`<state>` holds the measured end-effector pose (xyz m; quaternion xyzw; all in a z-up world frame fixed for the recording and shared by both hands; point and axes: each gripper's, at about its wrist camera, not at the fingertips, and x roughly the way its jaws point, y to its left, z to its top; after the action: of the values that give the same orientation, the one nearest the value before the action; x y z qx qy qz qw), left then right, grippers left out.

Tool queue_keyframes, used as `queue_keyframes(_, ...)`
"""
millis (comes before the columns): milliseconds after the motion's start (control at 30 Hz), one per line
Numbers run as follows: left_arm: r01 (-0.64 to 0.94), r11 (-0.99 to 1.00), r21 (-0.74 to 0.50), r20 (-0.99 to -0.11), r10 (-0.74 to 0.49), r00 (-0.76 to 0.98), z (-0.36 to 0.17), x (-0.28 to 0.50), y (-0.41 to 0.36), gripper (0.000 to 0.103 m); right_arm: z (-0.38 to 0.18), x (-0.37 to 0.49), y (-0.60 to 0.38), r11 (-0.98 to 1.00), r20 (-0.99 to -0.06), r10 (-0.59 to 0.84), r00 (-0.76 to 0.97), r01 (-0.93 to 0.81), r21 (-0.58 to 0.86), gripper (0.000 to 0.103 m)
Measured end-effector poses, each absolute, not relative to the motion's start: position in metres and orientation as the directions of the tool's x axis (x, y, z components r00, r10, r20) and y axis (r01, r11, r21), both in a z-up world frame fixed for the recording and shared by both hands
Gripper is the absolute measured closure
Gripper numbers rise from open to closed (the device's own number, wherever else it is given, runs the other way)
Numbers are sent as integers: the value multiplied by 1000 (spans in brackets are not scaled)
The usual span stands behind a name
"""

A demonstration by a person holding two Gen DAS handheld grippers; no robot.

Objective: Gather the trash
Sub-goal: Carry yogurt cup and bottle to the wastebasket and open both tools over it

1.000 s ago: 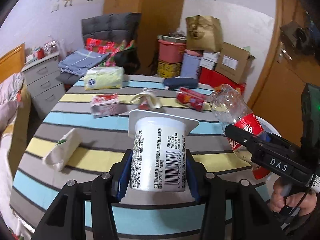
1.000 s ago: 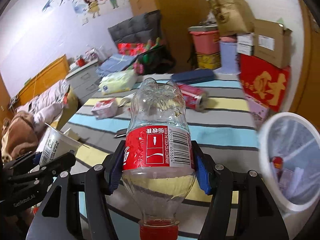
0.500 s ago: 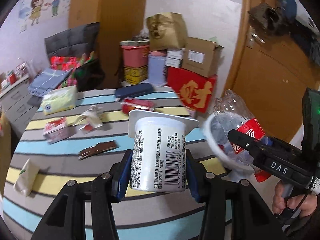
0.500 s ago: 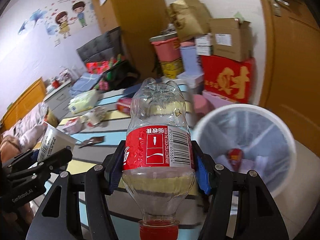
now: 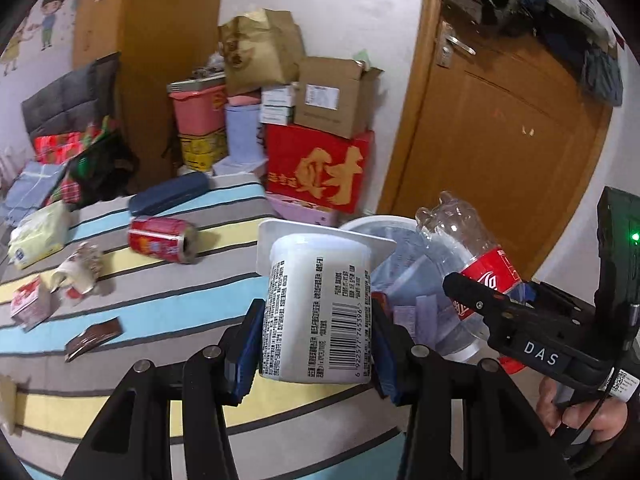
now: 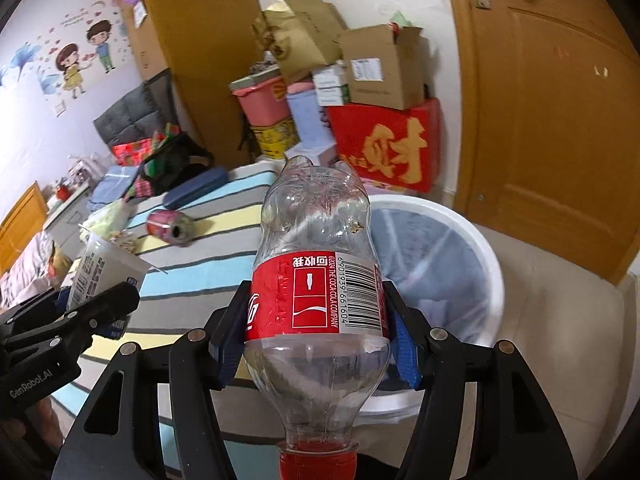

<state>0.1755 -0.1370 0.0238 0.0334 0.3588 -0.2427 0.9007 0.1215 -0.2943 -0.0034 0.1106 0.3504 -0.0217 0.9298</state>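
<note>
The left gripper [image 5: 316, 344] is clamped on a white plastic yogurt cup [image 5: 318, 312] with a barcode, held over the striped bed's right edge. The right gripper [image 6: 316, 334] grips a clear plastic cola bottle [image 6: 316, 280] (red cap nearest the camera). Just beyond both stands a round white trash bin [image 6: 476, 240]. Farther left on the striped blanket [image 5: 192, 292] lies a crushed red can [image 5: 162, 239].
</note>
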Motion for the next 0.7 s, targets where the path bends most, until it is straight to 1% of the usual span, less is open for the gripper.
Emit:
queue_keyframes(200,506,853,-127,-695,-440,568,9,190,-170,54,-16,124,-317,968,-691,-1,723,173,180,40)
queue_keyframes(367,522,844,-123,-715,-440,544,0,201,-191,53,-25,133,-328,966,-718,-28,696,203,159,40)
queue_keyframes(500,525,841,-131,-722,-443,531,-7,210,-204,53,-33,138,-337,963,-739,-41,673,225,151,40)
queue_keyframes(600,524,839,-149,-720,-455,524,-9,213,-210,53,-37,140,-341,964,-751,-72,657,238,116,40)
queue_keyframes(667,524,841,-135,-726,-444,526,-11,214,-213,50,-38,141,-344,966,-753,-76,653,235,107,40)
queue_keyframes(700,526,840,-131,-724,-444,528,-11,213,-214,45,-39,141,-346,965,-755,-80,651,239,104,40)
